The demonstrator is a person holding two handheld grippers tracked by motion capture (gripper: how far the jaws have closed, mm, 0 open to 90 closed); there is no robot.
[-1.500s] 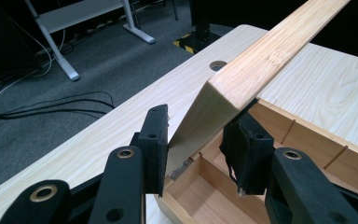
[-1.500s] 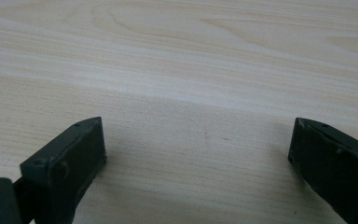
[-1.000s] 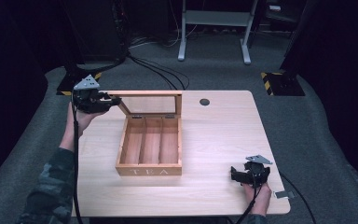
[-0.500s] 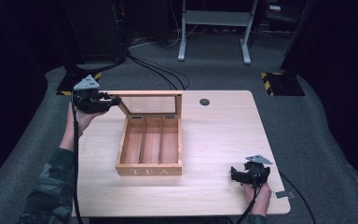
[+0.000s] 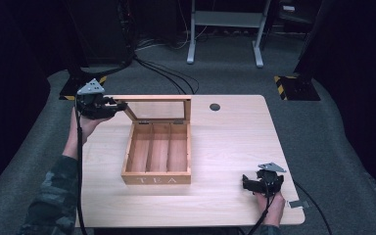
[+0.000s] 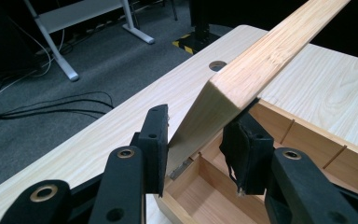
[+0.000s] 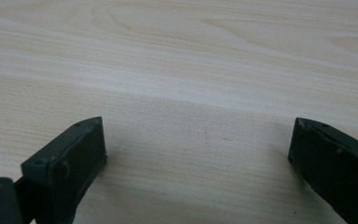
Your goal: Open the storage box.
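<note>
Left gripper [image 6: 193, 154]: clamped on the corner of the lid [image 6: 265, 58], which stood raised at the back of the tea box [image 5: 159, 154].
Right gripper [image 7: 198, 154]: jaws wide apart, nothing between them, resting low over the table [image 5: 225, 147] at the near right corner.
Box: mid-table, three bare compartments.
Doing it well: I'd guide the lid around its hinge, grip kept square, no twisting.
Writing: "TEA" [image 5: 155, 180] on the front panel.

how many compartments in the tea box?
3, side by side in the tea box: left, middle and right, split by two thin dividers. All look empty. The lid stands open, so none seems hidden.
</note>
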